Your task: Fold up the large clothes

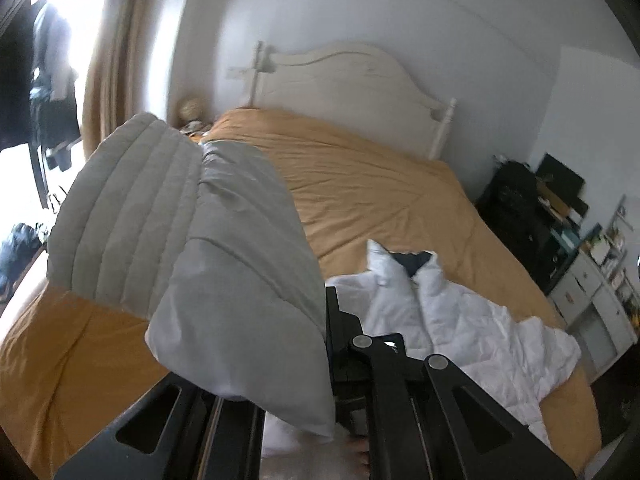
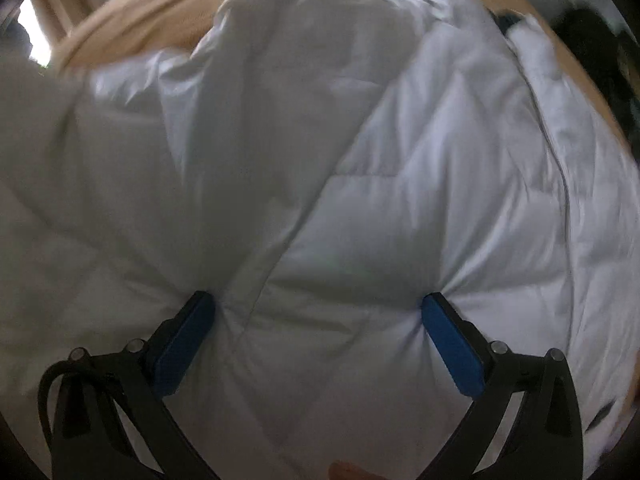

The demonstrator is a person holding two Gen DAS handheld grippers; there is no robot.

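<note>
A white quilted puffer jacket lies spread on the orange bedspread, its dark-lined collar toward the headboard. My left gripper is shut on one jacket sleeve, lifted off the bed so its ribbed cuff sticks up to the left; the fabric hides the left finger. In the right wrist view the jacket fills the frame. My right gripper is open, its blue pads pressed down into the padded fabric, one on each side of a bulge.
A white headboard stands at the far end of the bed. Tan curtains and a bright window are at the left. Dark bags and a cluttered white cabinet stand along the bed's right side.
</note>
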